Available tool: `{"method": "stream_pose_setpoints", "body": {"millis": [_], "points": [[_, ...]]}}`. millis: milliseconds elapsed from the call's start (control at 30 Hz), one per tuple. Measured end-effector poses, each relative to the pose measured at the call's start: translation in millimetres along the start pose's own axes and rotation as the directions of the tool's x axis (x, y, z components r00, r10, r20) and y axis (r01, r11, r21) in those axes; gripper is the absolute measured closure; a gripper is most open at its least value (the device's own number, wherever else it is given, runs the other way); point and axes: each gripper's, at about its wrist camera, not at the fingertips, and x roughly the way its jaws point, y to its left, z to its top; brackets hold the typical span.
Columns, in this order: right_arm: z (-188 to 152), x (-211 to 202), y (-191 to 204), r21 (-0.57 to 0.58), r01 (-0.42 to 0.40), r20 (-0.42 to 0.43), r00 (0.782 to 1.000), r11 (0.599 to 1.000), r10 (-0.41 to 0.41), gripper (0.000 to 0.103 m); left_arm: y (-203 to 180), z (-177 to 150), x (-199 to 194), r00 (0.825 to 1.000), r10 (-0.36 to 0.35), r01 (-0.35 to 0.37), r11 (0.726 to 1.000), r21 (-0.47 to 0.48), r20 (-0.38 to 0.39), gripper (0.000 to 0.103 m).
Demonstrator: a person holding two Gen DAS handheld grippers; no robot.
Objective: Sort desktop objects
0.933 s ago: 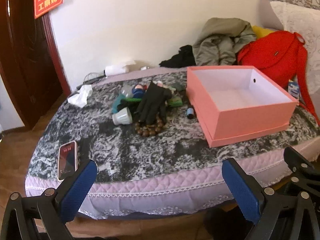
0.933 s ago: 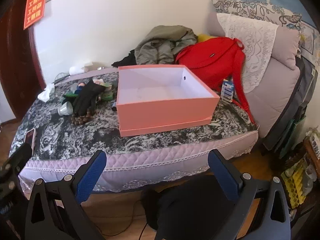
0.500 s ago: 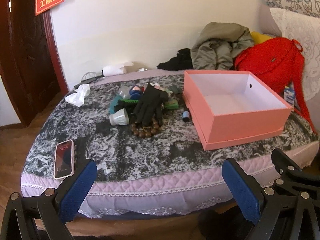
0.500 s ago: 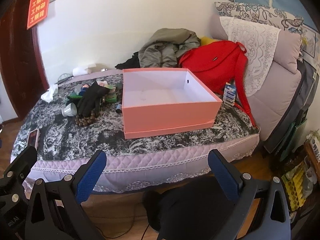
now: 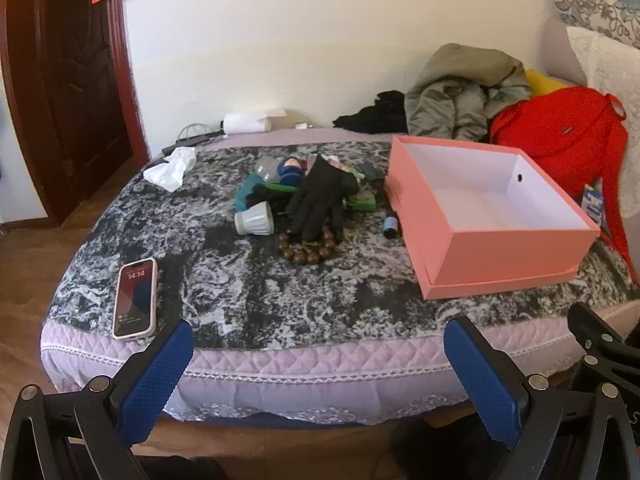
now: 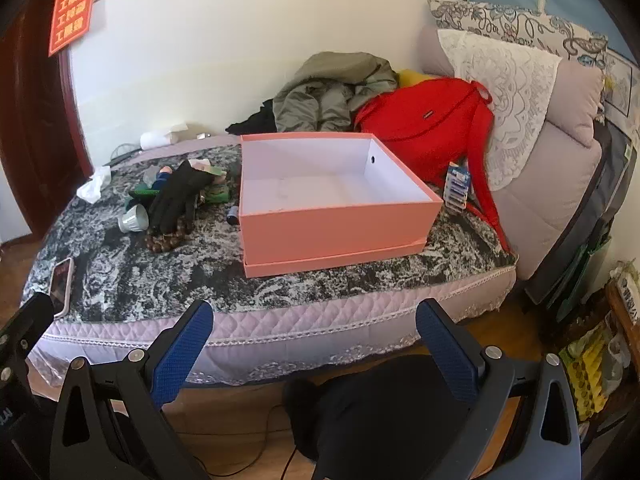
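Both spread wide, gripping nothing: left gripper [image 5: 318, 380], right gripper [image 6: 314, 354], bottom of frame. Phone [image 5: 135, 298] lower left reads "14:14". Clutter pile w/ black glove [image 5: 320, 200] mid-frame, left of pink box [image 5: 500, 256]. Red sign [image 6: 72, 12] upper left, characters unreadable.

Both grippers drawn back, bed [image 5: 280, 280] farther off

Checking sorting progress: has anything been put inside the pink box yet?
No, the pink box shows only its bare white inside, while the black glove lies outside it.
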Motion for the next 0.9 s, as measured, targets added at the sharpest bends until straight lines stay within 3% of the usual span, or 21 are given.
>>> {"method": "stream_pose_setpoints", "body": {"millis": [900], "points": [[6.0, -14.9, 34.9, -0.066, -0.031, 0.050, 0.998, 0.997, 0.034, 0.000, 14.1, -1.5, 4.2, 0.999, 0.037, -0.037, 0.999, -0.012, 0.012, 0.000]]}}
